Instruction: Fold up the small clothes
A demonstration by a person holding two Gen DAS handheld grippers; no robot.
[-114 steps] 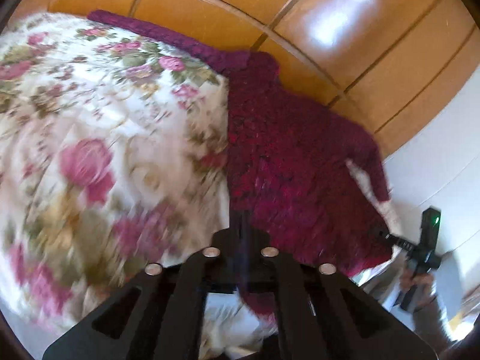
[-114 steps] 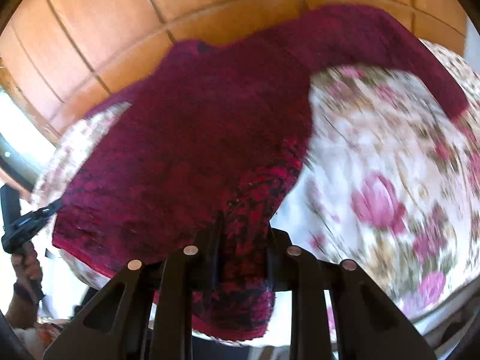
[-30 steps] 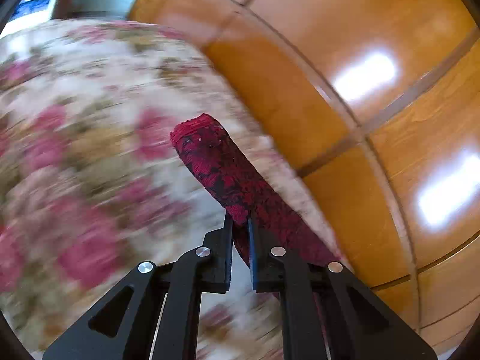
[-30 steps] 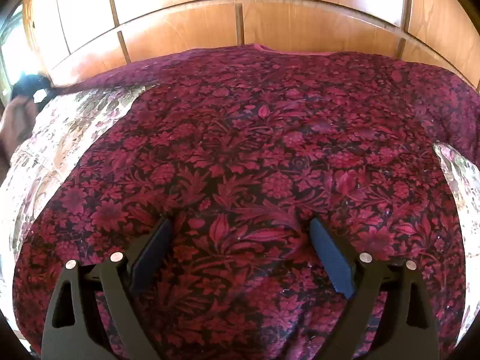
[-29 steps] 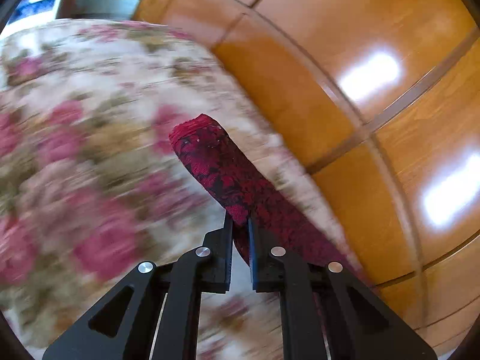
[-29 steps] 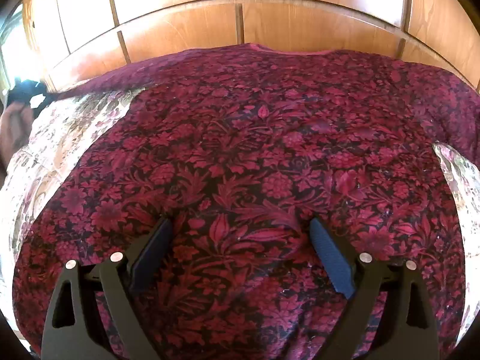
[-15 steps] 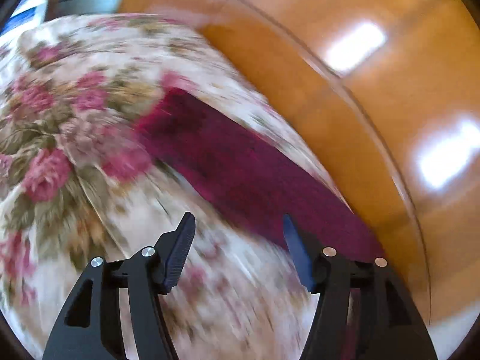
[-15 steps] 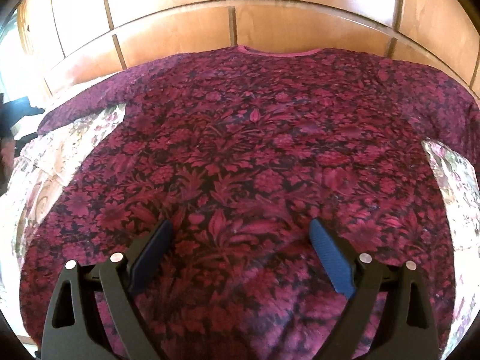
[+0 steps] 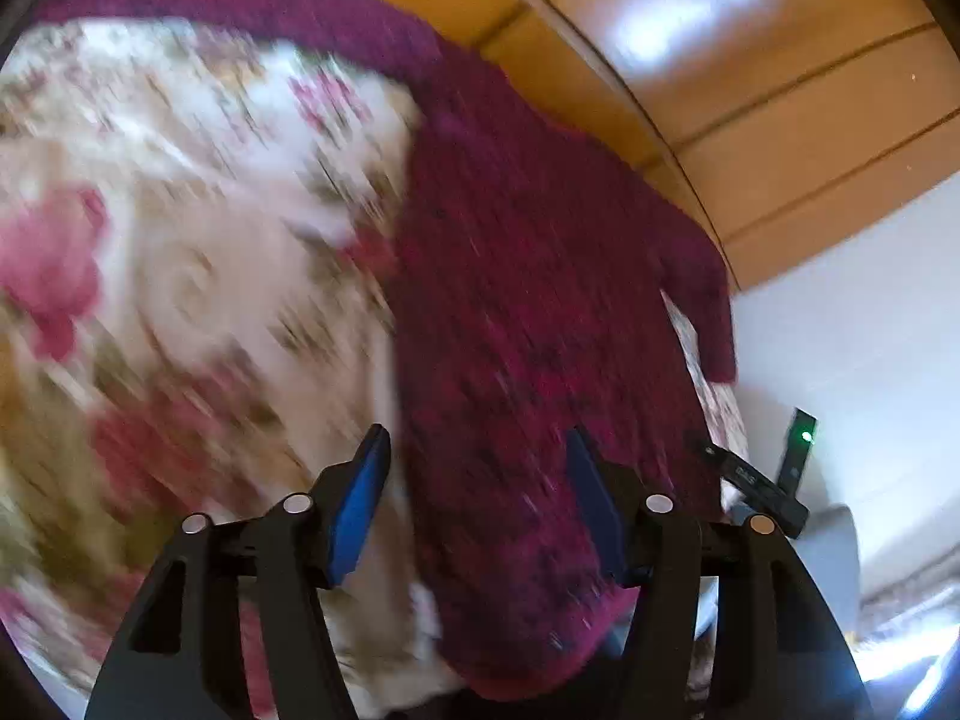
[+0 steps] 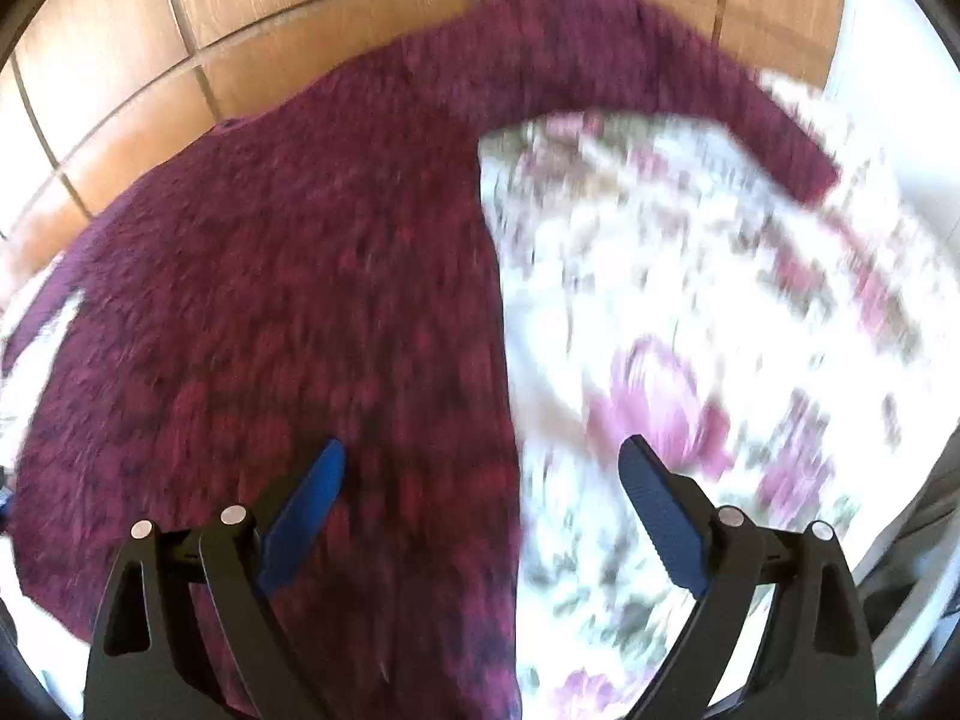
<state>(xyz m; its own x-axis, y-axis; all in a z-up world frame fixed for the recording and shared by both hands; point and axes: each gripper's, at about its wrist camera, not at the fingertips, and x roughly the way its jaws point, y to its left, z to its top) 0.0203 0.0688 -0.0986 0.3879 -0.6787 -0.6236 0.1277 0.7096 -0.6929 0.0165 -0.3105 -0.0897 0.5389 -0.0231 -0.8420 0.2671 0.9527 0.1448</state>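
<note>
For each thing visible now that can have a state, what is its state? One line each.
Dark red patterned long-sleeved garment: spread flat on the bed, sleeves stretched out, not folded.
Floral bedspread: laid out under the garment.
Left gripper: holding nothing, jaws closing, above the garment's edge.
Right gripper: wide open, holding nothing, above the garment's edge.

The garment (image 9: 528, 312) lies flat on the bedspread (image 9: 198, 276), its top edge against the wooden panels (image 9: 780, 96) behind. One sleeve stretches along the panels, out from the garment. In the left wrist view, bare bedspread lies left of the garment; in the right wrist view, right of it.
</note>
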